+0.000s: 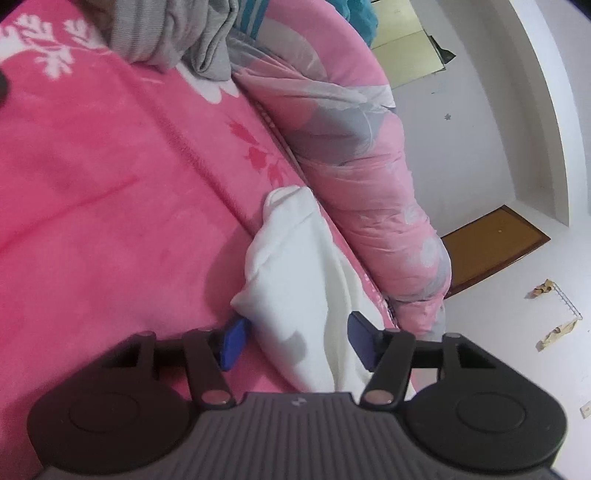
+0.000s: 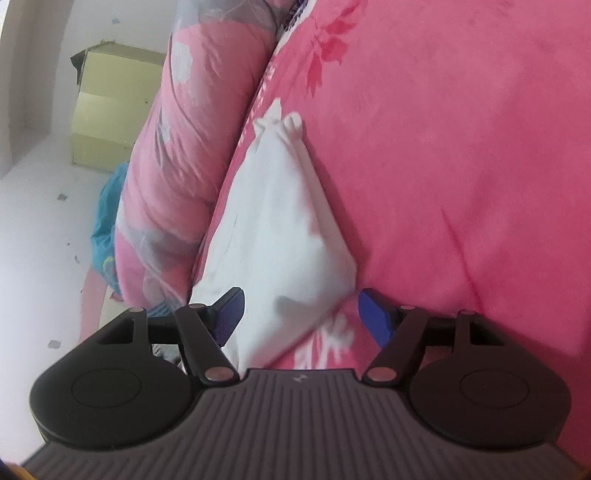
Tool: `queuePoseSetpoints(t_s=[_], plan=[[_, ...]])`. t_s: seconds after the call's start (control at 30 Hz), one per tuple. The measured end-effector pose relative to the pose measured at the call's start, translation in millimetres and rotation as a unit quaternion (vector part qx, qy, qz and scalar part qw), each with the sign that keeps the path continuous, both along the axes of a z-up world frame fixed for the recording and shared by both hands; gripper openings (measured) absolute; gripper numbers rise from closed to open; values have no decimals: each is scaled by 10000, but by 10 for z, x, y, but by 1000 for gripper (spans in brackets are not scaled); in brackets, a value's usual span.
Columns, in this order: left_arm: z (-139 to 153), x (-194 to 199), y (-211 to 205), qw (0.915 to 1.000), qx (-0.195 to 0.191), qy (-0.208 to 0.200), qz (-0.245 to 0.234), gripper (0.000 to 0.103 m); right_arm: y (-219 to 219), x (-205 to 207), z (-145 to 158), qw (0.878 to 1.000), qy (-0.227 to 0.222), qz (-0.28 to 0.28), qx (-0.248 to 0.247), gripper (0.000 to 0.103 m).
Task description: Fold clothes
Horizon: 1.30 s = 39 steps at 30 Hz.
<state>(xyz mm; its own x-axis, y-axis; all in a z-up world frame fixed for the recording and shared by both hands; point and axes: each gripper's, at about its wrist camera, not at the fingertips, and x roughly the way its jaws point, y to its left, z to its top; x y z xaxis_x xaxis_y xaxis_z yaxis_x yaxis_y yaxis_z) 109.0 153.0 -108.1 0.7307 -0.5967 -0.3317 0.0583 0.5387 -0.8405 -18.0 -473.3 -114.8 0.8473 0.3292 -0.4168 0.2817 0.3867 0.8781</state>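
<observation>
Both claws point forward over the pink blanket (image 1: 110, 184). The left claw (image 1: 295, 341) and right claw (image 2: 301, 319) are spread, each straddling the white garment (image 1: 295, 266) lying mid-frame beside the rolled quilt (image 1: 369, 184).

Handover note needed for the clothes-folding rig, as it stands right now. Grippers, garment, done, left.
Left gripper: open, jaws either side of one end of the white garment, not clamped.
Right gripper: open, jaws straddling the garment's other end, not clamped either.
Garment: bunched in a long narrow heap on the pink blanket, beside the rolled pink quilt.
Grey clothes lie in a pile farther up the bed.
Done: no neat fold visible yet.
Left: close both grippers on the ends, spread the garment flat, fold it, then likely the grey pile.
</observation>
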Motion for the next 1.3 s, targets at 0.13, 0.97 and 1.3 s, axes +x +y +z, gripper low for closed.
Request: queuePoseSetpoints(t_s=[0.13, 0.97, 1.3], plan=[[-43, 133, -51, 9999, -143, -58, 46, 41, -12, 169, -62, 9999, -69, -149, 5, 67], [617, -866, 96, 9995, -242, -165, -95, 5, 181, -604, 433, 9946, -714, 635, -402, 10], [181, -2117, 507, 9991, -193, 344, -154, 19, 171, -1845, 316, 9922, -605, 996, -449, 15]])
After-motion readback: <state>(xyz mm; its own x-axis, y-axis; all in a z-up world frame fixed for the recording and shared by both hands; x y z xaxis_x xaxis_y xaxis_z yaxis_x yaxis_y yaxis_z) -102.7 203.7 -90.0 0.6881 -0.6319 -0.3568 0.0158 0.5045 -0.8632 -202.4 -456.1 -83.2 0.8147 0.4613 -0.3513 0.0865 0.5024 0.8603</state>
